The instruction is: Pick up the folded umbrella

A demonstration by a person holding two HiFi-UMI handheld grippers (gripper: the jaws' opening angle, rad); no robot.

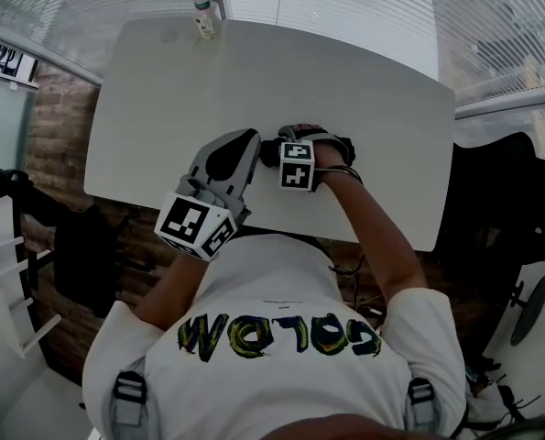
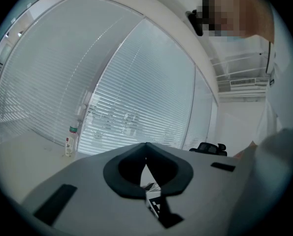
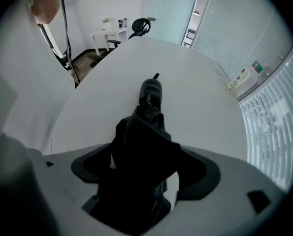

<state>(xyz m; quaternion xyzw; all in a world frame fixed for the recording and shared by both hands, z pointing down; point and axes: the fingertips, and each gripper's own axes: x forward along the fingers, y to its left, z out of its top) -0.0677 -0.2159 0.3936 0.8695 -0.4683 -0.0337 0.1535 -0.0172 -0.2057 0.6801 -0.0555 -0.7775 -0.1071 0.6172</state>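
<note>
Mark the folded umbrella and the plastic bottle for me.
folded umbrella (image 3: 145,132): right gripper view, on its bunched black fabric.
plastic bottle (image 1: 204,16): head view, on its body below the cap.

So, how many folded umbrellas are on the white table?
1. The folded umbrella lies on the table, between the open jaws of the right gripper; no other shows.

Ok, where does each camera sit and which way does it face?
Head view: on the person's head, steeply down at the white table; white T-shirt, both arms show.
Left gripper view: on the left gripper, level towards window blinds; shut jaws show.
Right gripper view: on the right gripper, down at the black folded umbrella between open jaws.
Shared: the green-labelled plastic bottle, in all three.
</note>
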